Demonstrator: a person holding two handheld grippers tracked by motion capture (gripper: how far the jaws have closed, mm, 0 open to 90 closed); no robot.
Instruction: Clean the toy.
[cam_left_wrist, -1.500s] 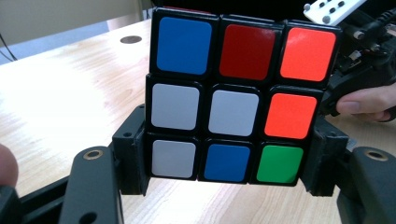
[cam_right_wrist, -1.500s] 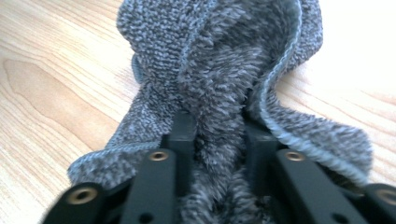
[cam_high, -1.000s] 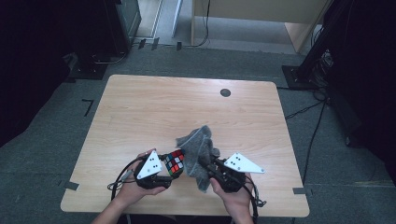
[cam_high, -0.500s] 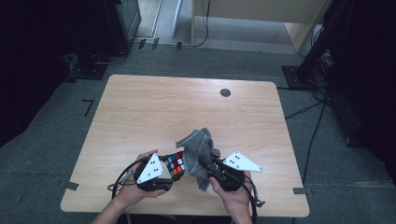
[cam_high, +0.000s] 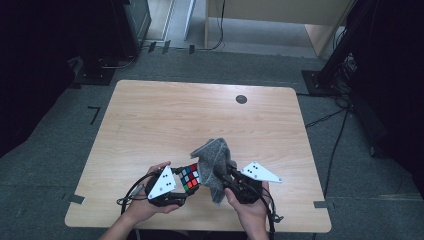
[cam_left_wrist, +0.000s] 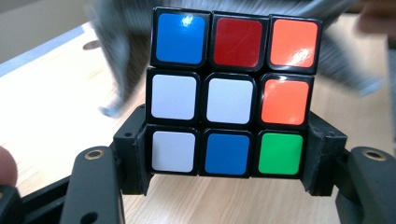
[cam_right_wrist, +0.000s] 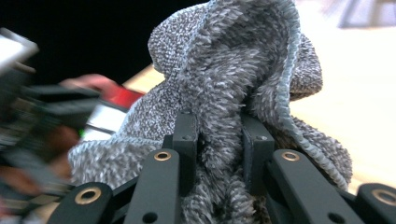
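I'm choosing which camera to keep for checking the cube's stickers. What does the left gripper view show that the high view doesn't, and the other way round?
Left gripper view alone: one full face of the puzzle cube, with blue, red, orange on top, white, white, orange in the middle, white, blue, green below, and the left gripper clamped on the cube's bottom row.

High view alone: the whole table, both hands, and the right gripper holding the grey cloth.

Both: the cube, the cloth beside it, and the wooden tabletop.
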